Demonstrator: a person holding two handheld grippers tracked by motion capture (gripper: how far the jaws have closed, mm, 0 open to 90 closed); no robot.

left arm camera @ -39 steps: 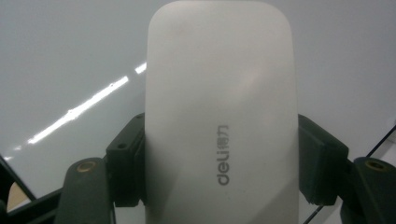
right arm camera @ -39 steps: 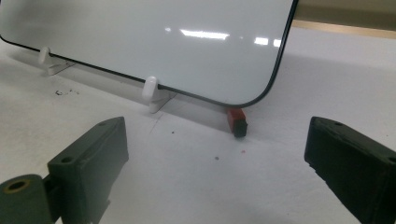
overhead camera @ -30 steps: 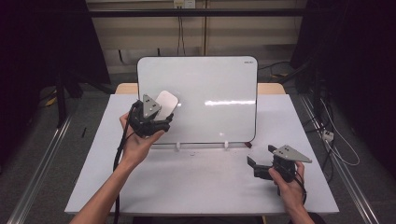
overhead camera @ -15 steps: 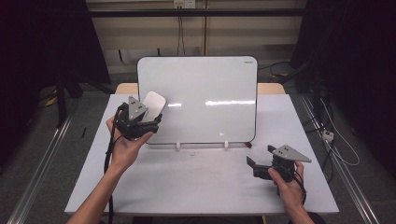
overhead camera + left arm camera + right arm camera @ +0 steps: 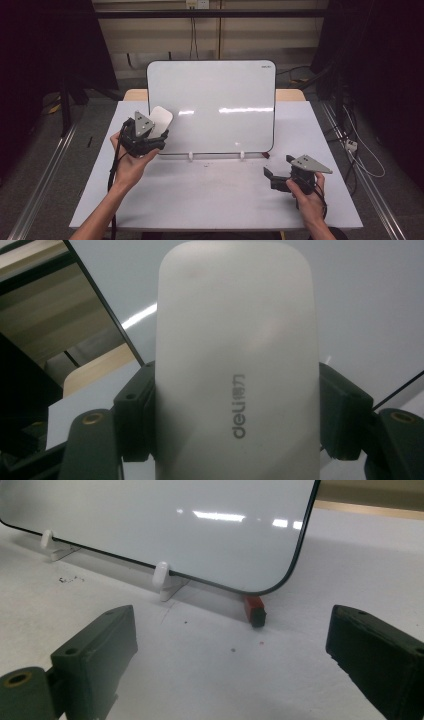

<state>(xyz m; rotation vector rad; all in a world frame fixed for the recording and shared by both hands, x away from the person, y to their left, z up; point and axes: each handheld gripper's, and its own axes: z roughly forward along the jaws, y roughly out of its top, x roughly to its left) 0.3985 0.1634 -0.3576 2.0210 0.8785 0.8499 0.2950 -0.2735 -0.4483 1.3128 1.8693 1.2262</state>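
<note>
High view: one white rounded plastic eraser pinched in the left claw, held at the lower left corner of one upright whiteboard. Right claw spread, empty, over the white bench. One small red-and-black piece lies beneath the board's corner.

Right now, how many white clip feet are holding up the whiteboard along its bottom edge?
2. One white foot sits under the whiteboard left of centre, the other right of centre. A small red piece lies by the right corner; more supports behind may be hidden.
</note>
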